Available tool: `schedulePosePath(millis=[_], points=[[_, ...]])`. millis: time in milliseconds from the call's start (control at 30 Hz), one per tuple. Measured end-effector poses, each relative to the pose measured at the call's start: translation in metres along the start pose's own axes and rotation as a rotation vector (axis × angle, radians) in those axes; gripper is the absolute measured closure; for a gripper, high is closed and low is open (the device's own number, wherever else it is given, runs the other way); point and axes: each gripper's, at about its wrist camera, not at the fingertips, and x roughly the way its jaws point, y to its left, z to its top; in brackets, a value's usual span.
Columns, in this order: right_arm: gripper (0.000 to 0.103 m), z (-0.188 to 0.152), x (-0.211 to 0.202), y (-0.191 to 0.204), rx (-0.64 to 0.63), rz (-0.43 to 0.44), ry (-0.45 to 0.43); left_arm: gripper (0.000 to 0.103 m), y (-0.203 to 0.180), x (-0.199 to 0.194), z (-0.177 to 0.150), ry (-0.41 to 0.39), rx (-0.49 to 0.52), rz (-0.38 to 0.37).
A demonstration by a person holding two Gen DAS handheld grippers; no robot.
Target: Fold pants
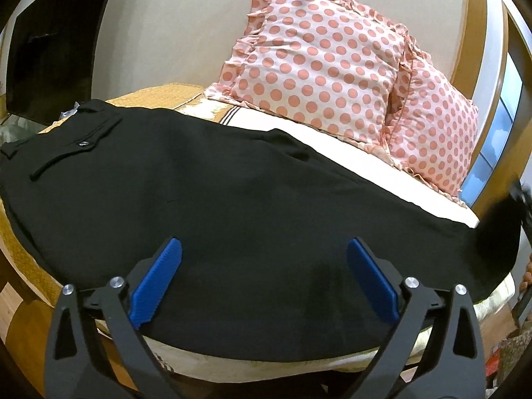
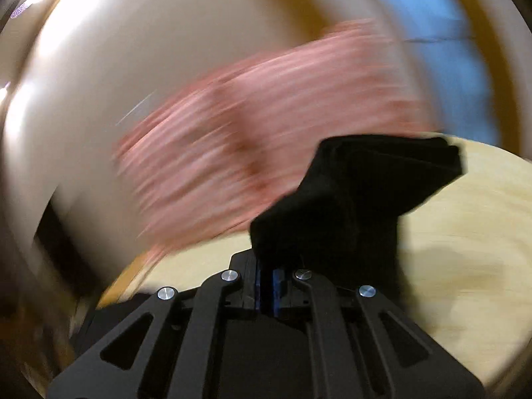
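Observation:
Black pants (image 1: 216,206) lie flat across the bed, waistband and buttoned back pocket at the left, legs running to the right. My left gripper (image 1: 264,279) is open with its blue pads (image 1: 156,286) spread wide just above the near edge of the pants, holding nothing. My right gripper (image 2: 267,286) is shut on a bunch of the black pants fabric (image 2: 359,199), lifted above the bed; that view is motion-blurred. A dark blurred shape (image 1: 512,219) at the right edge of the left wrist view sits where the leg end rises.
Two pink polka-dot pillows (image 1: 319,63) lean against the wall behind the pants. The bed (image 1: 332,136) has a cream sheet and a golden cover (image 1: 20,252). A dark screen (image 1: 50,50) stands at far left. A window (image 1: 498,133) is at right.

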Motion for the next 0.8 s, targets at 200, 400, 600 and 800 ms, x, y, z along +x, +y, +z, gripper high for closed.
schedulePosePath(millis=[200,400,600,800], points=[[0.098,-0.12,0.11,0.148,-0.378,0.284,0.515,0.003,0.006,-0.006,0.002,-0.001,-0.041,-0.024],[0.098,-0.124,0.119,0.158,-0.38,0.251,0.491,0.003,0.012,-0.012,0.001,-0.012,-0.053,-0.061],[0.098,-0.112,0.126,0.184,-0.372,0.222,0.389,0.005,0.01,-0.018,-0.001,-0.047,-0.062,-0.028],[0.092,-0.149,0.139,0.199,-0.496,0.217,0.488,0.005,0.054,-0.063,0.008,-0.193,-0.19,0.071]])
